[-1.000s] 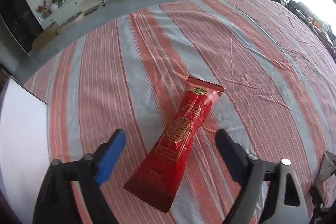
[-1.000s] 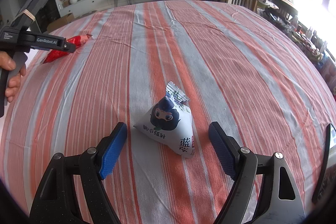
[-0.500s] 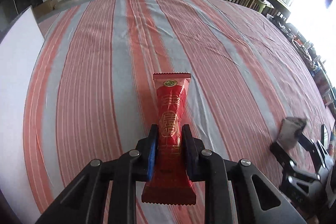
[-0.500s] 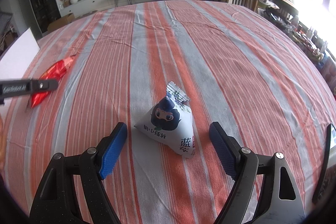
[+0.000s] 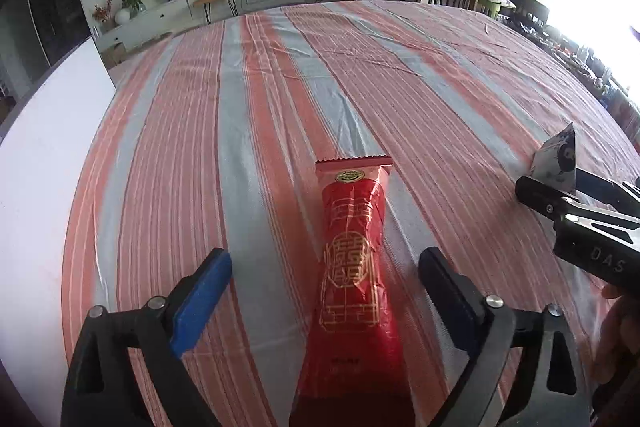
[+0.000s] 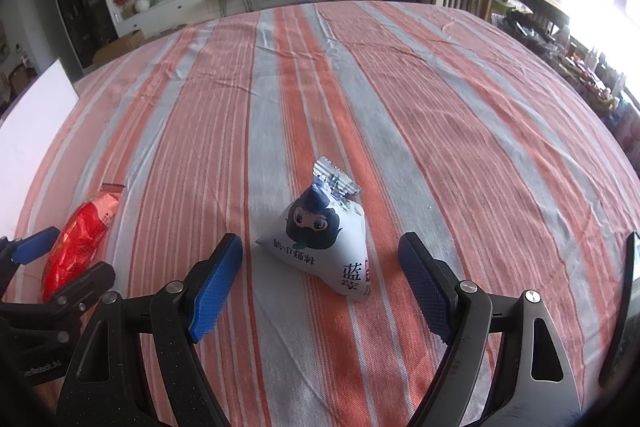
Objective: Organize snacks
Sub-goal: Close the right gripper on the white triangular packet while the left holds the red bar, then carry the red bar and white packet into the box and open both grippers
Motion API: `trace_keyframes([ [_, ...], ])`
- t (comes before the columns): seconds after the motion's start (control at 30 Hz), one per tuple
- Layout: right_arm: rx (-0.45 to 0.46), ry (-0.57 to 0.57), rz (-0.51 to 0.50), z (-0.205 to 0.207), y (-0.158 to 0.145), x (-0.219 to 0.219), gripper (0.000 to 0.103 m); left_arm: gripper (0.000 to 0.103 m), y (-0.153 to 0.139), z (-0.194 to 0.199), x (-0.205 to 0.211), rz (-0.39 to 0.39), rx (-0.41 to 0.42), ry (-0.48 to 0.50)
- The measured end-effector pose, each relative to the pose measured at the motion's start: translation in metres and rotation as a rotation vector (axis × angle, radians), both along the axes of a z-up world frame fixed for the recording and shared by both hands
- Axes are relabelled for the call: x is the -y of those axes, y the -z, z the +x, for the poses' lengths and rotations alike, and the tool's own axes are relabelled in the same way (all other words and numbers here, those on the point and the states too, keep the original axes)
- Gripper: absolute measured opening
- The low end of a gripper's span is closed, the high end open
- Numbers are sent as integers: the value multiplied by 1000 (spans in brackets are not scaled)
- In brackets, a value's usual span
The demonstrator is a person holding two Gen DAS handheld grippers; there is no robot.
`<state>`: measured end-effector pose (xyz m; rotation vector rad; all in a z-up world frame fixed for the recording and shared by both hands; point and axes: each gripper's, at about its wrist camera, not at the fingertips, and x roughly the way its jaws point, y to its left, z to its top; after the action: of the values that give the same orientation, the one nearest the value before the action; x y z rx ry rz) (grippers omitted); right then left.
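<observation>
Red foil snack packet (image 5: 352, 279), printed with a gold double-happiness emblem, is lying on the striped tablecloth (image 5: 240, 131) between the left gripper (image 5: 324, 291) pads, whose jaws are opening and not touching it. White pyramid snack pouch (image 6: 320, 239), bearing a cartoon face and the character 蓝, is sitting between the right gripper (image 6: 320, 279) pads, released and clear. Only the left view is showing "DAS" lettering on the right tool; only the right view is showing "Robot.AI" on the left one.

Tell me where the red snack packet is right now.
The red snack packet lies flat on the striped tablecloth between the opening left hand-held gripper pads, untouched; the white triangular snack bag sits to its right.
</observation>
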<state>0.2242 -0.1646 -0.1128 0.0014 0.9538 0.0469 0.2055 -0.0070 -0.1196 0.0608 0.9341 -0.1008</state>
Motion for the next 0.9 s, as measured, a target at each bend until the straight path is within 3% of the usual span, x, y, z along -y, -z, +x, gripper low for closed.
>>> trace_keyframes([
  [0.17,-2,-1,-8,0,0,2,83,103,2,4,-5,-11,-11,-13],
  [0.77,6,2,10,-1,-2,6,83,103,1,2,-5,-12,-14,-10],
  [0.8,24,16,53,-4,-4,14,74,96,0,3,-5,-12,-28,-3],
  [0.83,40,32,111,-7,-6,23,58,84,-4,-1,-7,-13,-22,-2],
  [0.87,38,59,159,-11,-5,33,32,47,-9,-5,-8,-13,-8,8],
  [0.9,34,78,189,-14,-5,42,21,17,-12,-7,-8,-4,-15,16],
])
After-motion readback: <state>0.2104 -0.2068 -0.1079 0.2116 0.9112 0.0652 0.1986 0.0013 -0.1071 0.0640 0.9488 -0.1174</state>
